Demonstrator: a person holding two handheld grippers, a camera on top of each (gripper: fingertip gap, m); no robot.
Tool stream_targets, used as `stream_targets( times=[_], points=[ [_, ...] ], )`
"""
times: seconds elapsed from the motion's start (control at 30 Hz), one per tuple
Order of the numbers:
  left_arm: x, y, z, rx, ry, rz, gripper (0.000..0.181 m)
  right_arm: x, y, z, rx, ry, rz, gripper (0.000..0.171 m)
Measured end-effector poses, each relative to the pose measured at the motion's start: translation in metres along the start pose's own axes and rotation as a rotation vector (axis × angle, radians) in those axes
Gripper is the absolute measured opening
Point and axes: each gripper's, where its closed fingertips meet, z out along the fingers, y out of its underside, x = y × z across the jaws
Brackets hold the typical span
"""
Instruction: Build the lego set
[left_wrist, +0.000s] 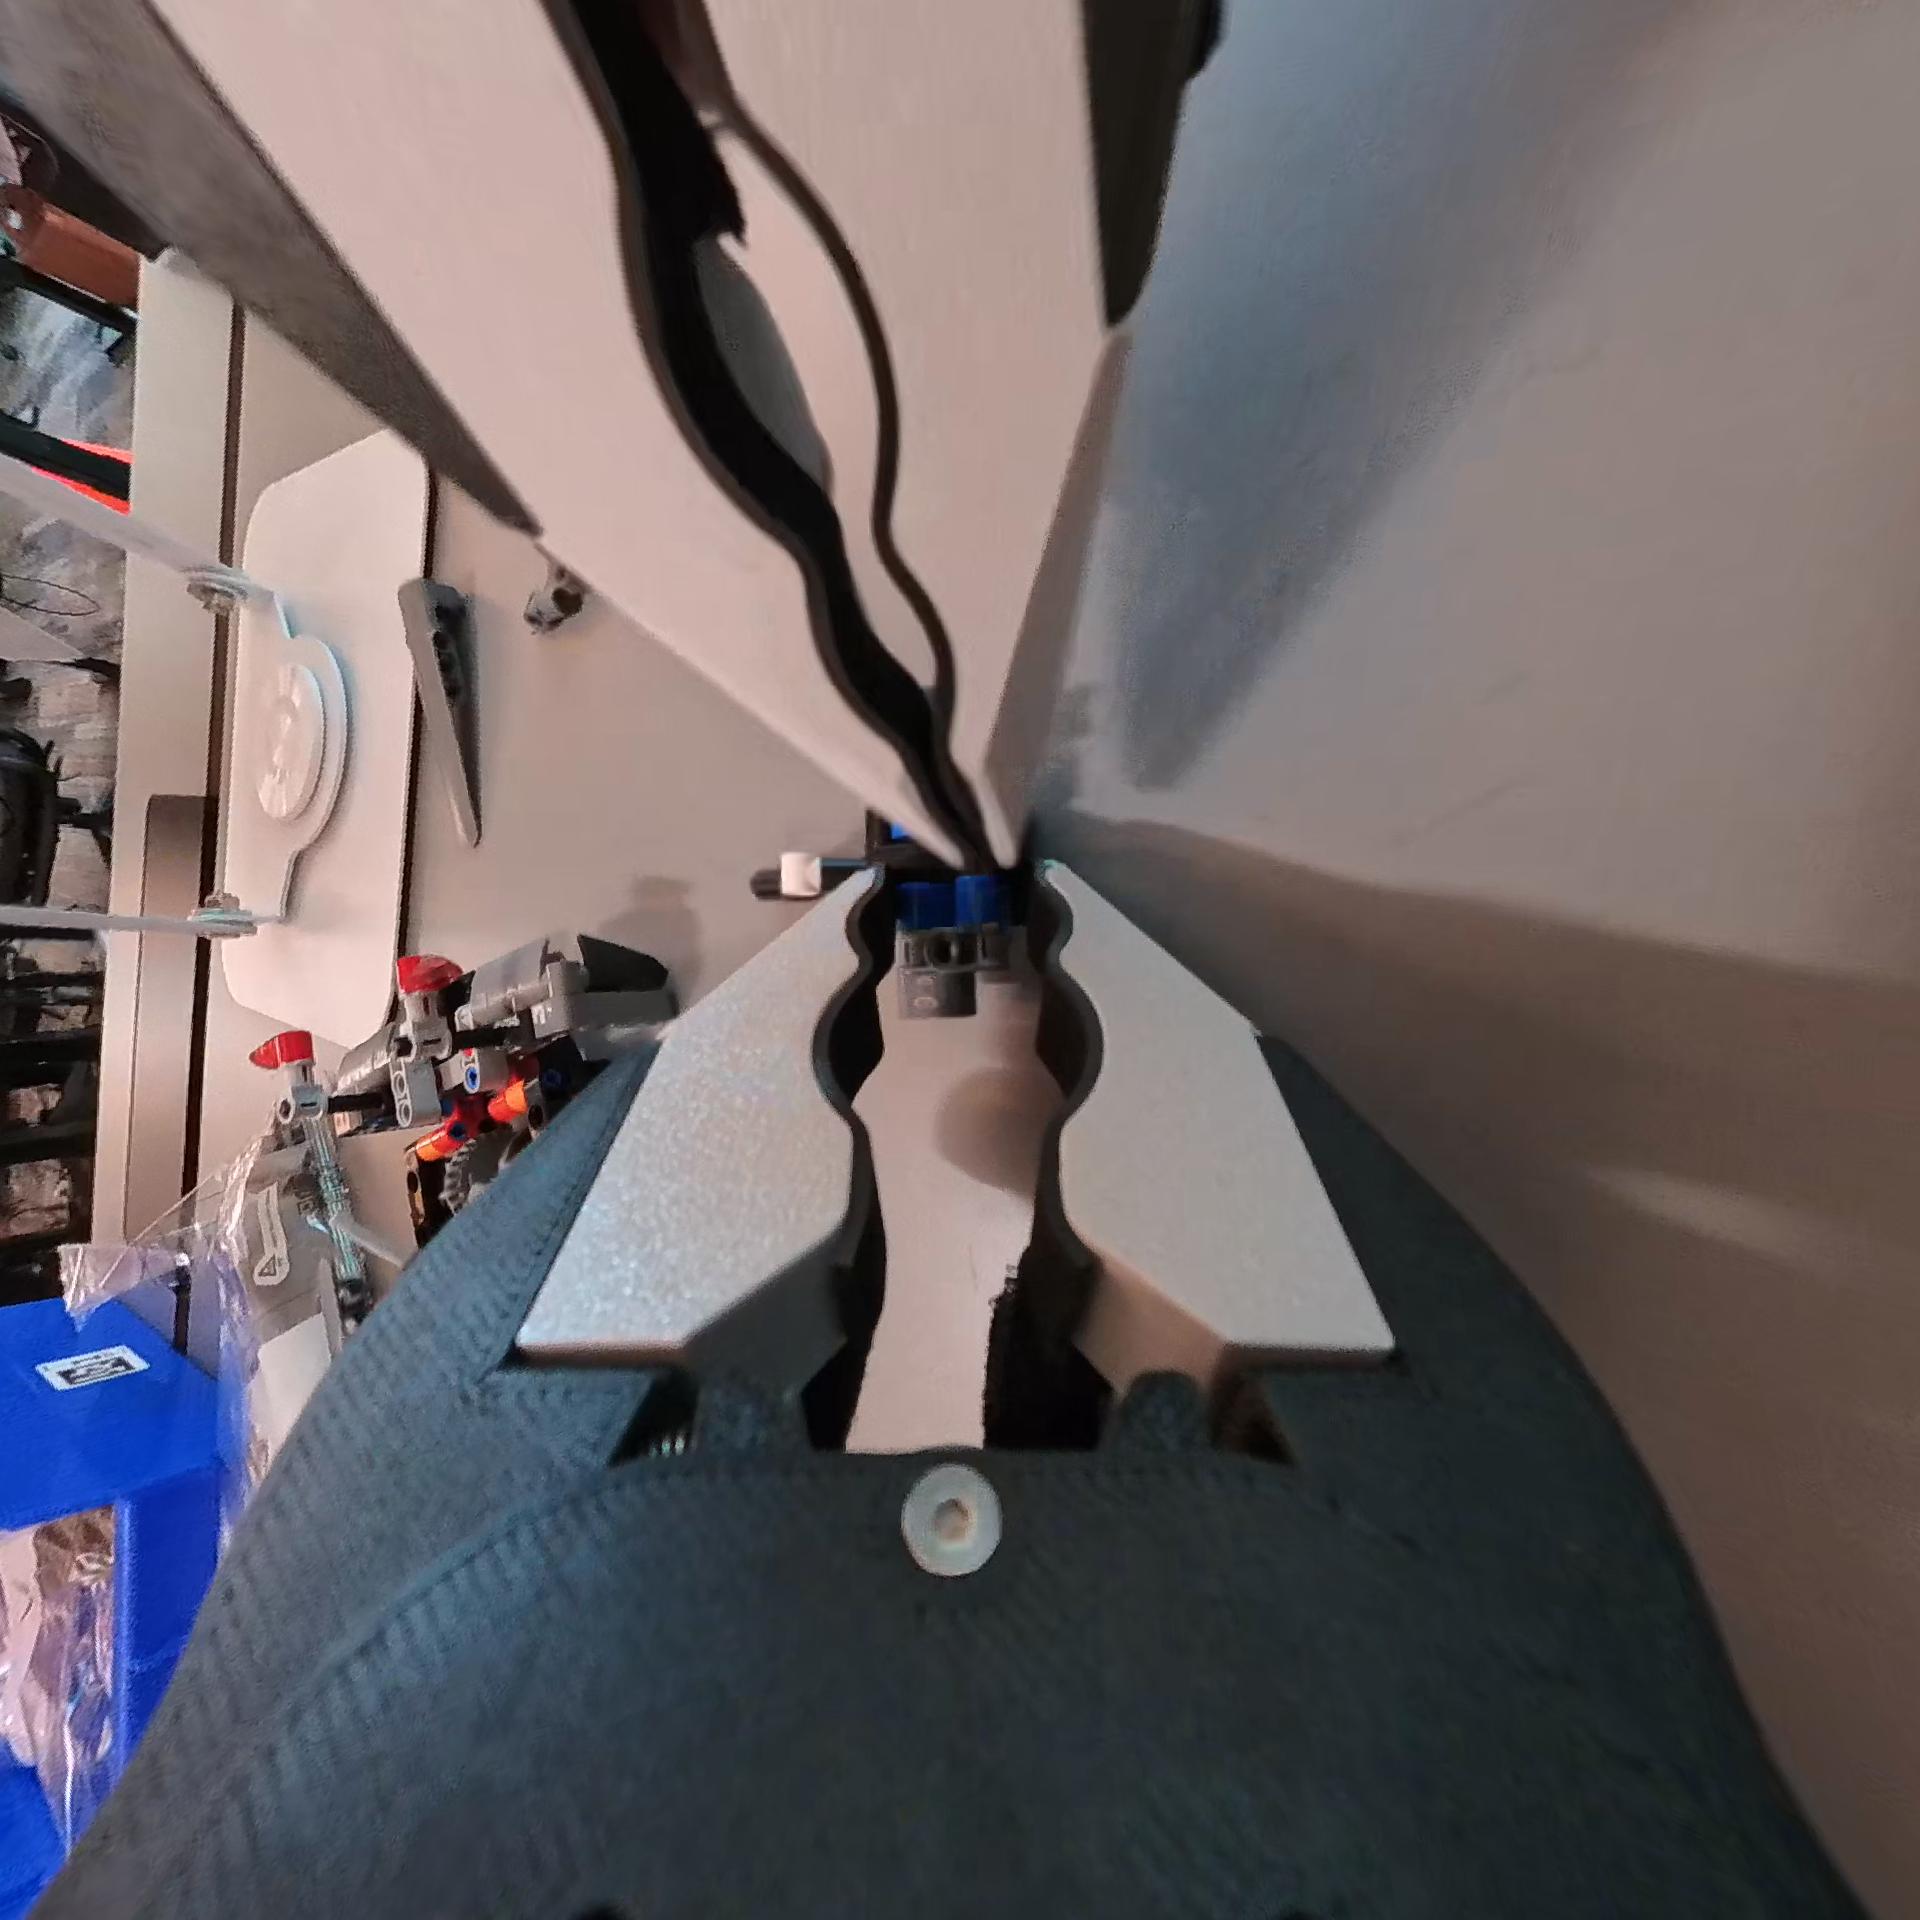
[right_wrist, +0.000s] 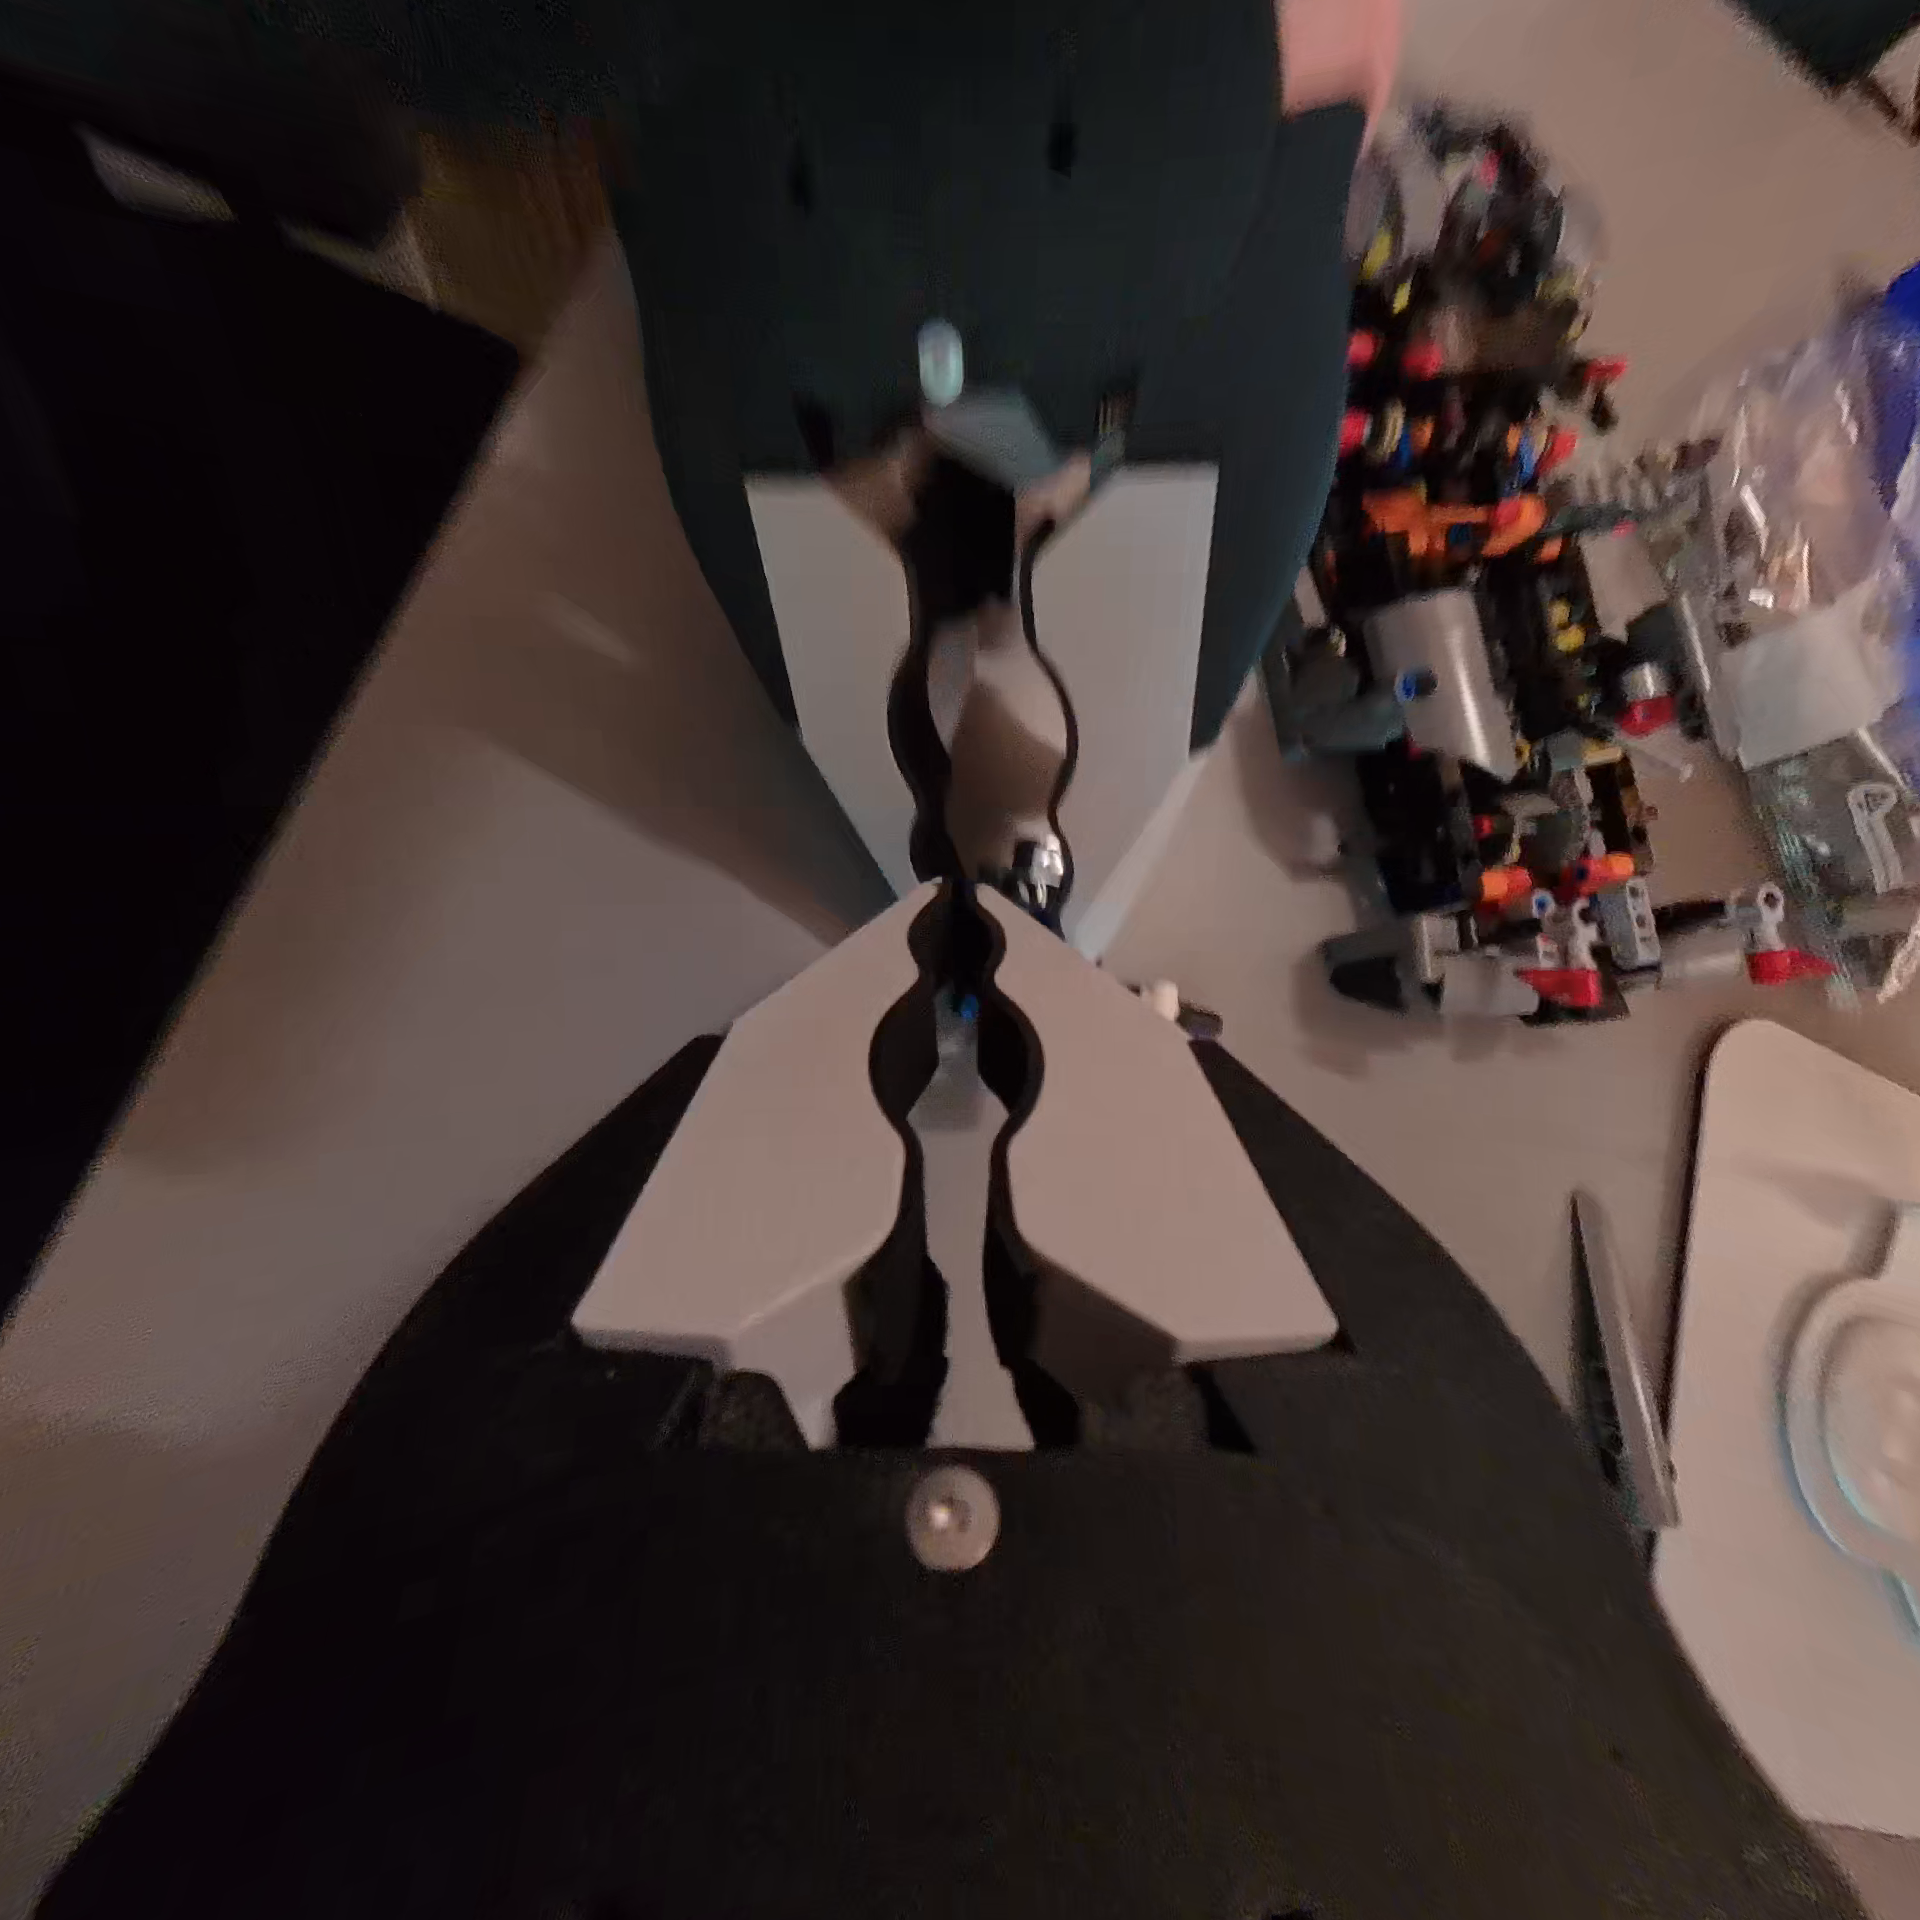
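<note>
My left gripper (left_wrist: 961, 883) is shut on a small grey-and-blue Lego piece (left_wrist: 940, 951), held above the table. My right gripper (right_wrist: 951, 899) meets it tip to tip; its jaws are closed to a thin gap on the blue end of the same piece (right_wrist: 956, 1023). In the left wrist view the right gripper (left_wrist: 977, 842) comes down from above. In the right wrist view the left gripper (right_wrist: 997, 873) comes from the top, blurred. The partly built Lego model (right_wrist: 1507, 779) lies on the table to the side and also shows in the left wrist view (left_wrist: 468, 1049).
A long grey tapered Lego part (right_wrist: 1621, 1361) lies beside a white board (right_wrist: 1818, 1195) with a round raised shape. Clear plastic bags of parts (right_wrist: 1818, 468) and a blue bin (left_wrist: 104, 1434) sit past the model. A small white piece (left_wrist: 800, 873) lies on the table.
</note>
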Motion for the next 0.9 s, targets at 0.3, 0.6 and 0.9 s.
stream_targets(
  times=[0.3,0.6,0.9],
  points=[
    [-0.001,-0.002,0.002,-0.009,0.002,0.01,0.024,0.018,0.02,-0.019,-0.04,0.04,0.116,0.014],
    [-0.001,-0.002,0.002,0.001,0.01,0.003,0.024,0.012,0.03,-0.008,-0.088,-0.001,0.133,0.02],
    [-0.001,-0.002,0.002,0.009,0.008,-0.004,0.024,0.011,0.027,-0.01,-0.047,-0.041,0.176,0.015]
  ],
)
